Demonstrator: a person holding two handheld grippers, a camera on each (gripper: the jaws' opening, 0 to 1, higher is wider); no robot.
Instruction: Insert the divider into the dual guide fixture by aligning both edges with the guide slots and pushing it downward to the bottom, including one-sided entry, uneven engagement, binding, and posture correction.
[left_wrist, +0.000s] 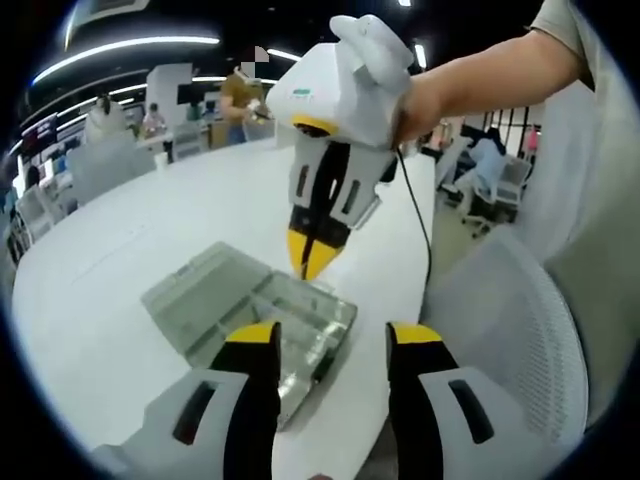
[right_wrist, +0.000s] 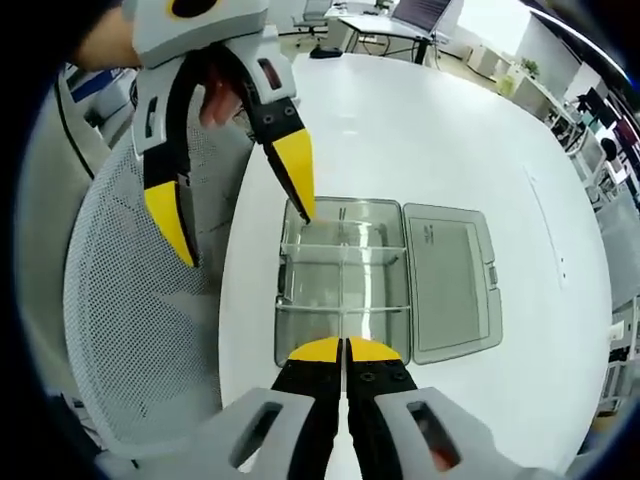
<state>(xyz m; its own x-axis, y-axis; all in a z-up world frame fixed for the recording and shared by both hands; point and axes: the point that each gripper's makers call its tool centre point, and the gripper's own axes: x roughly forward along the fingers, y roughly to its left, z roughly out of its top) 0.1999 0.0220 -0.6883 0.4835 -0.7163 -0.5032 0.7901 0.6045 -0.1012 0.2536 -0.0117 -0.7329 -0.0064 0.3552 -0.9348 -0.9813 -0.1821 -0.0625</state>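
Note:
A clear plastic compartment box (right_wrist: 300, 290) lies on the white table with its lid (right_wrist: 450, 280) folded open flat. My right gripper (right_wrist: 345, 350) is shut on a thin clear divider (right_wrist: 343, 280), seen edge-on along the box's middle. In the left gripper view the right gripper (left_wrist: 312, 262) points straight down at the box (left_wrist: 300, 315), with its tips just over the tray. My left gripper (left_wrist: 332, 335) is open with nothing between its jaws. The left gripper (right_wrist: 235, 200) hangs over the box's far corner, one fingertip (right_wrist: 298, 180) close to the rim.
The box sits near the table's (right_wrist: 420, 130) curved edge. A white mesh chair (right_wrist: 130, 330) stands right beside that edge, next to a person's arm (left_wrist: 480, 75). Office desks, chairs and people fill the background.

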